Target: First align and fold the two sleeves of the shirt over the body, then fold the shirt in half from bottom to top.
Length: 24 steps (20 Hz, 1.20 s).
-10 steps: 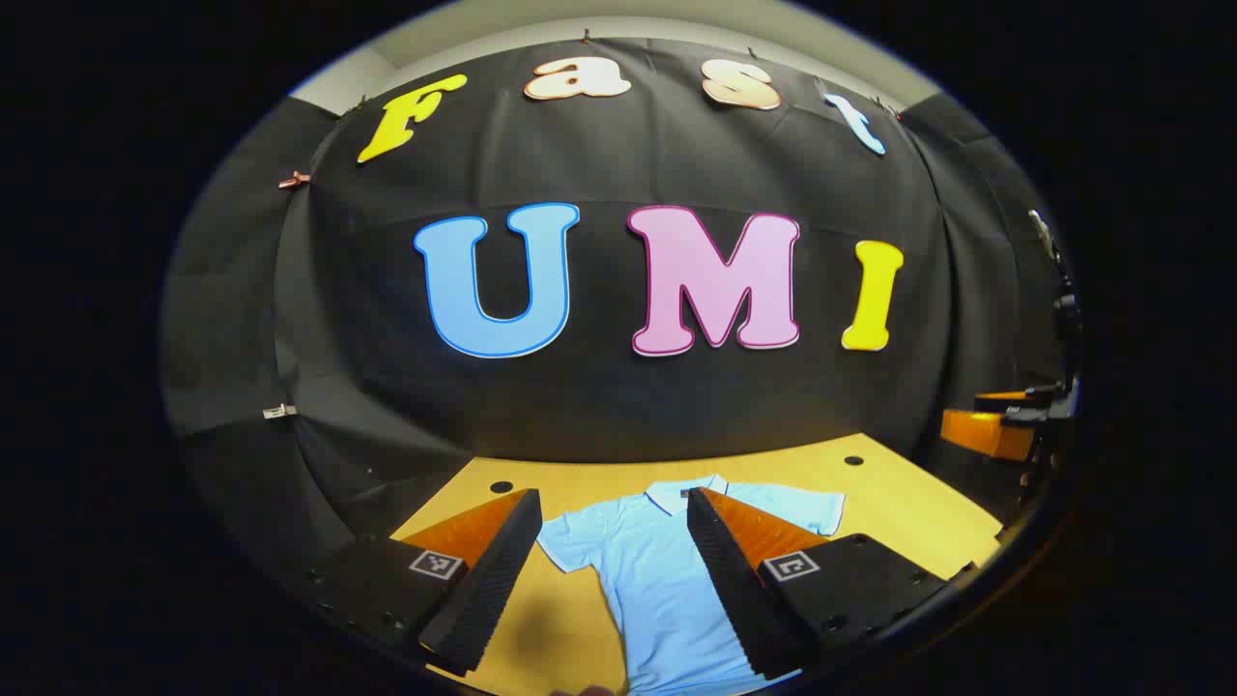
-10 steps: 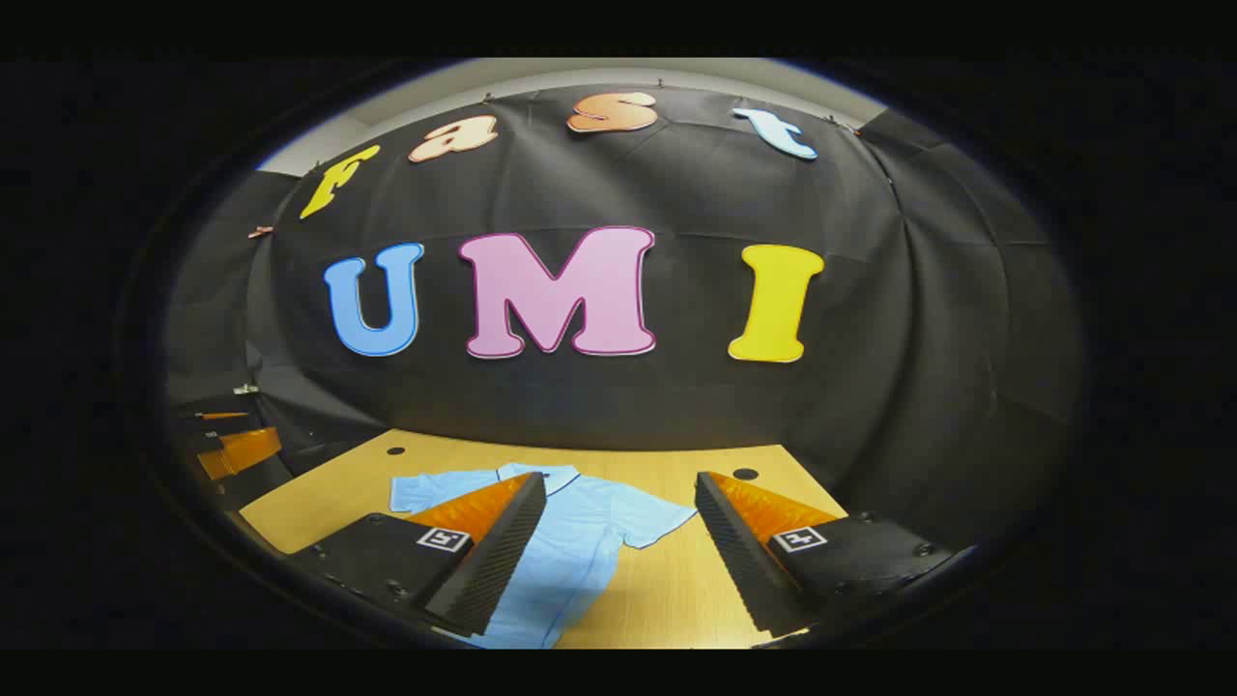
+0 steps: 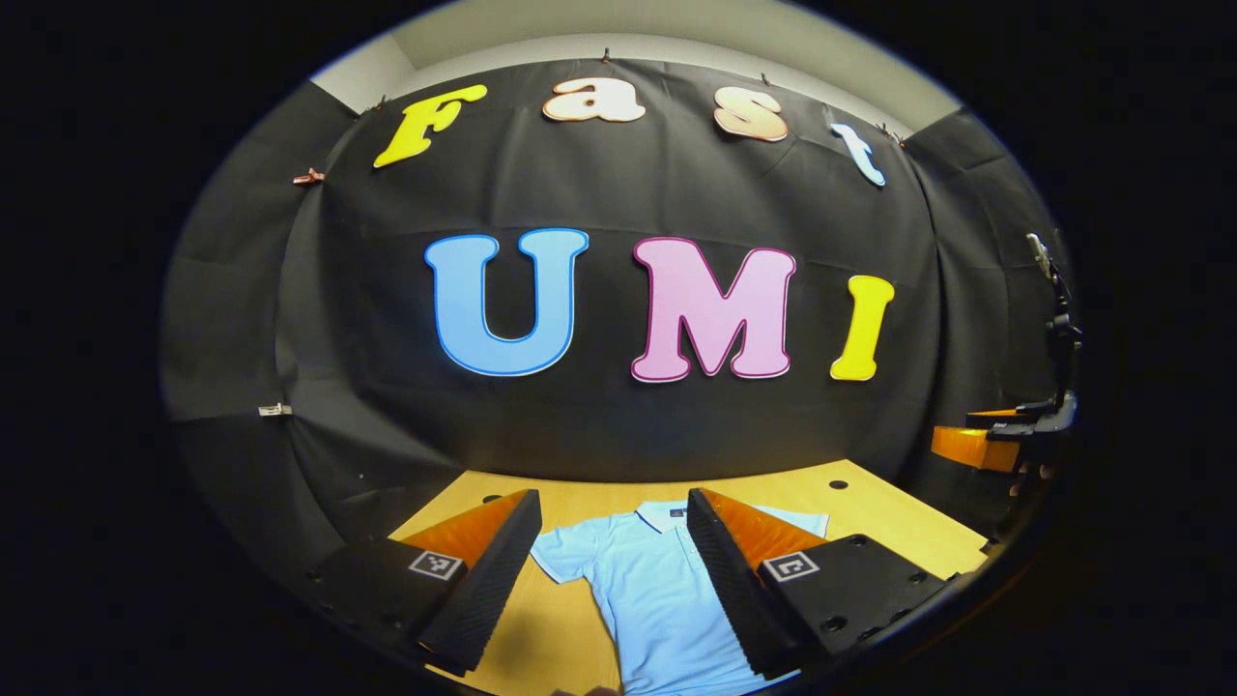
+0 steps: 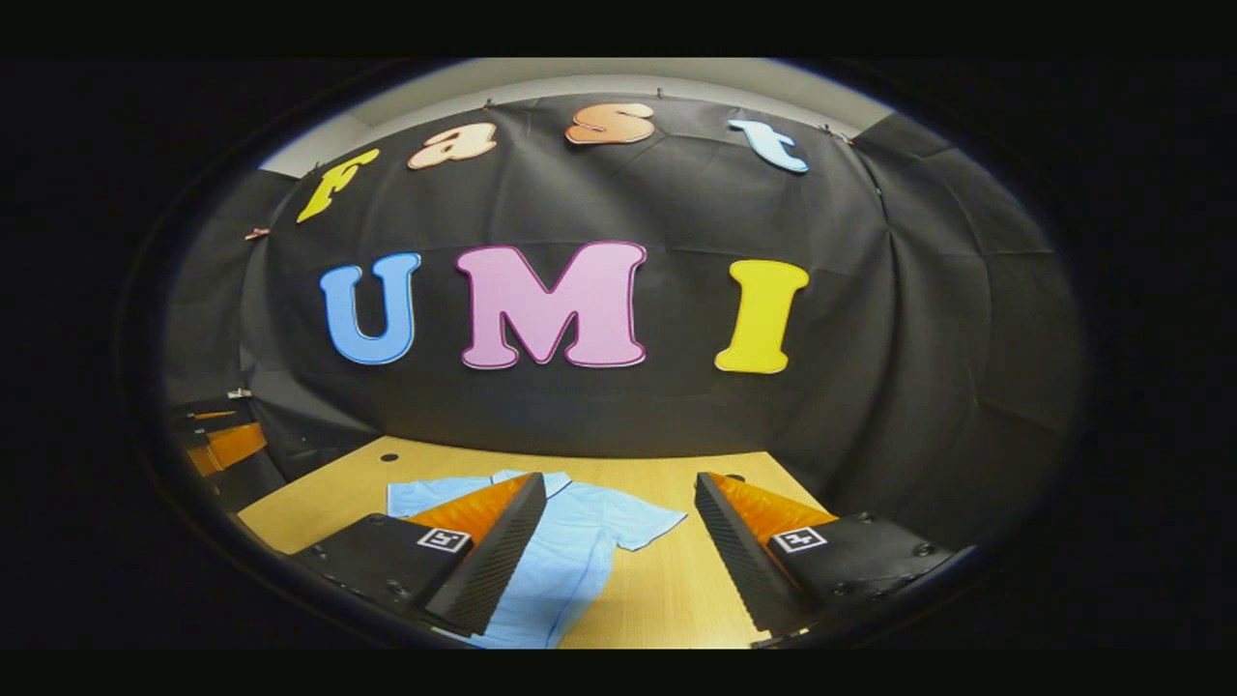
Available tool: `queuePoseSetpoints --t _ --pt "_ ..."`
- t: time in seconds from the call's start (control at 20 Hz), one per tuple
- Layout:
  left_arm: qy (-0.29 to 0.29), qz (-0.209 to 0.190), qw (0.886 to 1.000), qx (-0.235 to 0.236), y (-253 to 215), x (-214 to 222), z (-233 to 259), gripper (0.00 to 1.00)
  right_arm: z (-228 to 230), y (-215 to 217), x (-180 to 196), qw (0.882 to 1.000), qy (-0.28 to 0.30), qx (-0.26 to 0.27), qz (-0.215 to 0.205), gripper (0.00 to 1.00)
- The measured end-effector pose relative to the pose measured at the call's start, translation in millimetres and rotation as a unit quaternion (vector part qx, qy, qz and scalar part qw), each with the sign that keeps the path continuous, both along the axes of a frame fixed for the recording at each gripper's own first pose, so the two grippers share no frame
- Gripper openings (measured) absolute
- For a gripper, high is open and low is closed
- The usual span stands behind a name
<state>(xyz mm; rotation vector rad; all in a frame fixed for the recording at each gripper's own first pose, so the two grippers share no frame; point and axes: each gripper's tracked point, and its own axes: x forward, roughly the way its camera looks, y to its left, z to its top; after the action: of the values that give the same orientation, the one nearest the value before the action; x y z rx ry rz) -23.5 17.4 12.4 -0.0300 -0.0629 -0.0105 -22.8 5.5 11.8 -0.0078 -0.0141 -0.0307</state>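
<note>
Shirt, light blue with a collar, lies flat on the wooden table, both short sleeves spread out to the sides. Left gripper hangs above the shirt's body, fingers wide apart, holding nothing. Right gripper hangs above the table beside one sleeve, fingers also apart.

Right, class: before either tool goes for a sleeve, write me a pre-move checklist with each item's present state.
1. Light blue short-sleeved polo shirt lies flat on the wooden table: ok.
2. Both sleeves spread out, unfolded: ok.
3. Left tool open, holding nothing: ok.
4. Right tool open, holding nothing: ok.
5. Shirt's bottom hem straight: cannot tell, it is out of view.
</note>
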Motion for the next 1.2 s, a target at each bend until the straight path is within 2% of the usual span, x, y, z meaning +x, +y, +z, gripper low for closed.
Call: queuePoseSetpoints --t 0.25,0.3,0.35,0.55,0.7,0.9,1.05,1.2 --pt "-0.001 -0.003 1.0 -0.004 11 -17 -10 0.97 7 7 -18 1.0 -0.012 0.017 -0.003 0.97" --pt "0.001 -0.002 1.0 -0.004 13 -19 -13 0.92 6 6 -20 1.0 -0.014 0.014 -0.007 0.97" --pt "0.005 0.0 1.0 -0.006 15 -22 -17 0.97 2 3 -20 1.0 -0.01 0.009 -0.01 0.97" --pt "0.02 -0.005 1.0 -0.017 14 -22 -20 0.97 -16 -6 -7 0.999 0.02 0.016 -0.021 0.97" --pt "0.025 -0.012 0.999 -0.018 14 -21 -19 0.97 -28 -17 27 0.999 0.047 0.01 -0.026 0.97" --pt "0.038 -0.011 0.999 0.011 10 -13 -26 0.97 -59 -40 97 0.994 0.102 -0.004 -0.033 0.97" --pt "0.053 -0.003 0.998 0.019 5 -8 -32 0.97 -101 -53 152 0.986 0.166 0.008 -0.03 0.97" --pt "0.076 0.013 0.997 0.009 3 0 -42 0.97 -147 -67 199 0.974 0.227 -0.008 -0.028 0.97"
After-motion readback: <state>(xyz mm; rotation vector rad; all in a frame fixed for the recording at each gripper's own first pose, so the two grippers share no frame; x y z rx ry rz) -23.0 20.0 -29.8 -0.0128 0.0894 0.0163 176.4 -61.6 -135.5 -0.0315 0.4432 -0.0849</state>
